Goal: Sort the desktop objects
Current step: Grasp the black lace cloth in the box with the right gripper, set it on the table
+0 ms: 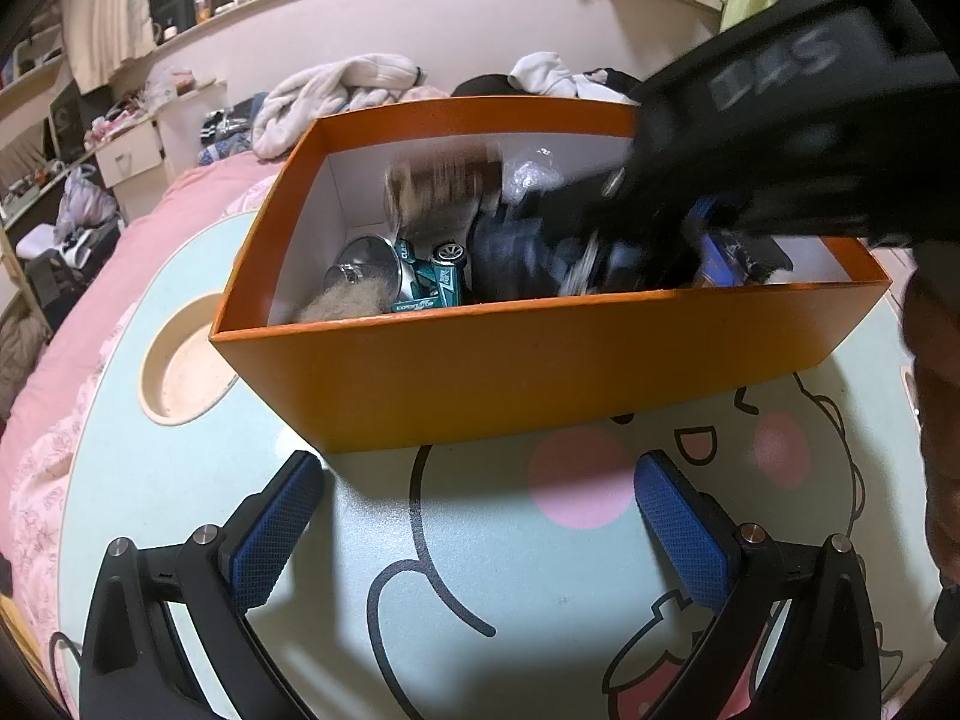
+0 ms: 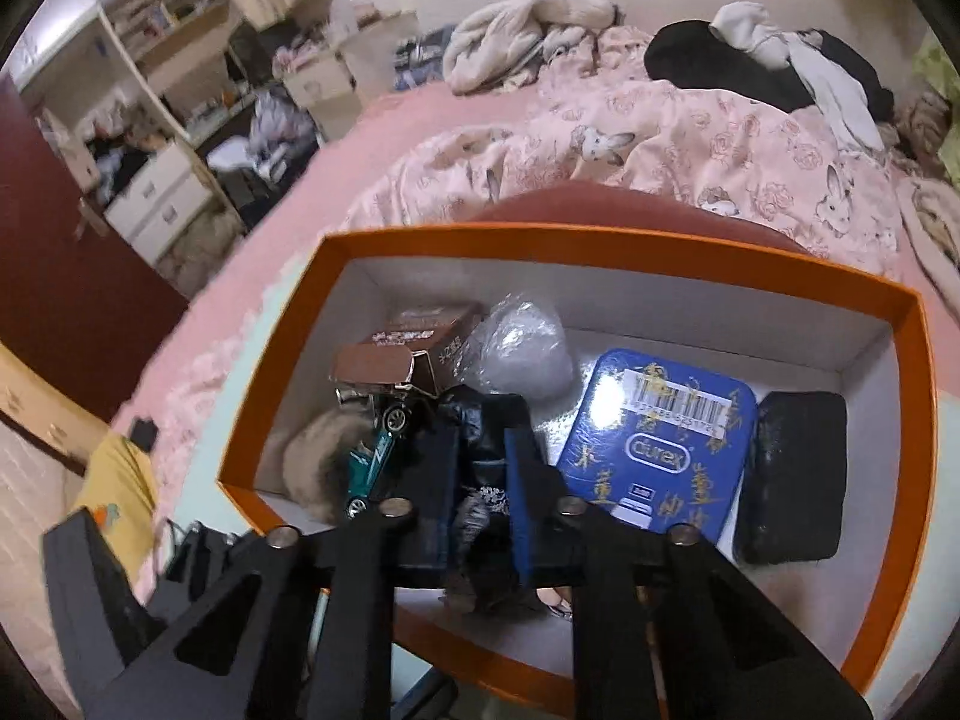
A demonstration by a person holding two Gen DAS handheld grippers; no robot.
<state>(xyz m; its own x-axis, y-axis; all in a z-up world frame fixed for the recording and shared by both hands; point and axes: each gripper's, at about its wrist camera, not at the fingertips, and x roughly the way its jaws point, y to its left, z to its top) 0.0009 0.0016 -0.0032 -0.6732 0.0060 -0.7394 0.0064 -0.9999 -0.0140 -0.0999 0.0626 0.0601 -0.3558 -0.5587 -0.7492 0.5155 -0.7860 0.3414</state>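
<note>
An orange box (image 1: 540, 354) stands on the cartoon-print tray table (image 1: 480, 570). Inside lie a teal toy car (image 1: 429, 285), a brown carton (image 1: 438, 186), a fur ball (image 1: 342, 303) and a clear plastic bag (image 1: 528, 174). My left gripper (image 1: 480, 528) is open and empty above the table, in front of the box. My right gripper (image 2: 483, 468) reaches down into the box (image 2: 906, 360), shut on a dark patterned figure (image 2: 483, 498). The right view also shows a blue tin (image 2: 660, 438), a black case (image 2: 792, 474), the toy car (image 2: 372, 462) and the carton (image 2: 408, 348).
A round cup recess (image 1: 180, 366) sits in the table left of the box. The table rests on a pink bed (image 2: 660, 138) with piled clothes (image 2: 528, 30) behind. Shelves and drawers (image 2: 156, 192) stand at the left.
</note>
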